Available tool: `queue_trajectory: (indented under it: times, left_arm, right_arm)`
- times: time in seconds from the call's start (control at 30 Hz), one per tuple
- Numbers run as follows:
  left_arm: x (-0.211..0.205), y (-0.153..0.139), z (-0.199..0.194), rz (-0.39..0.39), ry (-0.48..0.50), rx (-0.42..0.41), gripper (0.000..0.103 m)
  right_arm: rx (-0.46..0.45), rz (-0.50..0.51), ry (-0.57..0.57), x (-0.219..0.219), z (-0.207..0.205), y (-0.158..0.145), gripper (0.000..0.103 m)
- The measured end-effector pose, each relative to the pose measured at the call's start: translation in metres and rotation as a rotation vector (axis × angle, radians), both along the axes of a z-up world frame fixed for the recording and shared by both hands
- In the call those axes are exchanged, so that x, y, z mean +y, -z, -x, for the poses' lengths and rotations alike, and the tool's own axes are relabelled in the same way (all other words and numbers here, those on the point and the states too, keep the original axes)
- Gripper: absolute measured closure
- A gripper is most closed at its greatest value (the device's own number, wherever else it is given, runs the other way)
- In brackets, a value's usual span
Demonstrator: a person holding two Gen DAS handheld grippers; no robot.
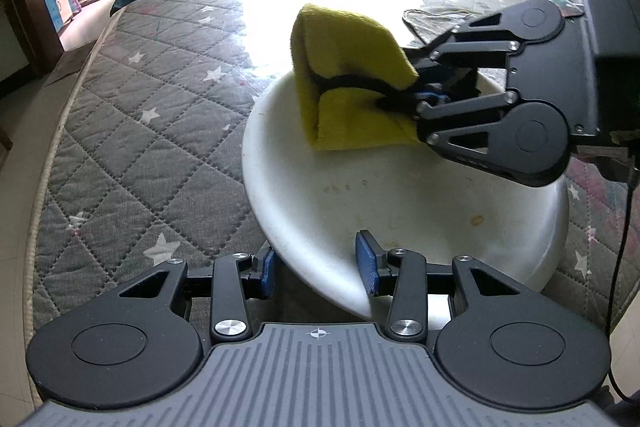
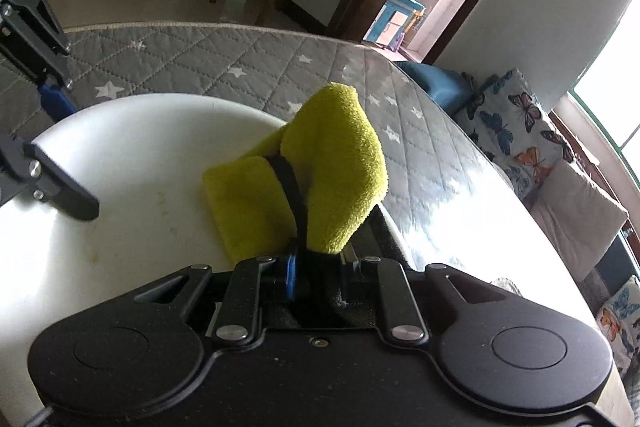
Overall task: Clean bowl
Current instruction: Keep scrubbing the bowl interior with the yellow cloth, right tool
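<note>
My left gripper (image 1: 320,269) sits at the bottom of its frame, fingers spread either side of the bowl's (image 1: 400,195) near rim; I can't tell whether the pads touch it. The bowl fills centre-right, on the quilted mat (image 1: 140,115). My right gripper (image 1: 404,95) comes in from the right, pinching a yellow cloth (image 1: 344,83) over the bowl's far side.
</note>
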State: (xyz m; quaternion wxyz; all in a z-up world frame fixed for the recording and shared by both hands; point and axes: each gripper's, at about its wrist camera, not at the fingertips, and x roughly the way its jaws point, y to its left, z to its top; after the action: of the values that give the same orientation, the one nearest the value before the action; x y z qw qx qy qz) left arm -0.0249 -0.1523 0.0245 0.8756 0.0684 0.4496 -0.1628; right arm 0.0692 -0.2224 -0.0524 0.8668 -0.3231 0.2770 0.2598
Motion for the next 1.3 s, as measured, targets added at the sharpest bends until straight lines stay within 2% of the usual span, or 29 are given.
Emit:
queue_trajectory:
  times: [0.6, 0.8, 0.9, 1.03, 1.1, 1.3]
  left_arm:
    - [-0.001, 0.0, 0.0, -0.003, -0.014, -0.007, 0.06]
    - [-0.003, -0.006, 0.0, -0.047, -0.022, -0.021, 0.06]
    - [0.0, -0.008, 0.0, -0.045, -0.019, -0.018, 0.06]
    - [0.003, -0.009, -0.003, -0.039, -0.016, -0.013, 0.063]
    - [0.004, -0.009, -0.003, -0.036, -0.01, -0.014, 0.067]
    - [0.002, -0.008, -0.004, -0.031, -0.007, -0.018, 0.068]
  right_arm:
    - [0.045, 0.007, 0.002, -0.016, 0.046, -0.004, 0.083]
    - [0.066, 0.009, -0.017, -0.017, 0.058, -0.006, 0.083]
    - [0.081, 0.0, -0.028, -0.018, 0.064, -0.008, 0.083]
    - [0.123, -0.03, -0.044, -0.018, 0.07, -0.012, 0.083]
    - [0.14, -0.044, -0.049, -0.019, 0.072, -0.014, 0.083]
    - [0.148, -0.051, -0.067, -0.016, 0.072, -0.015, 0.083]
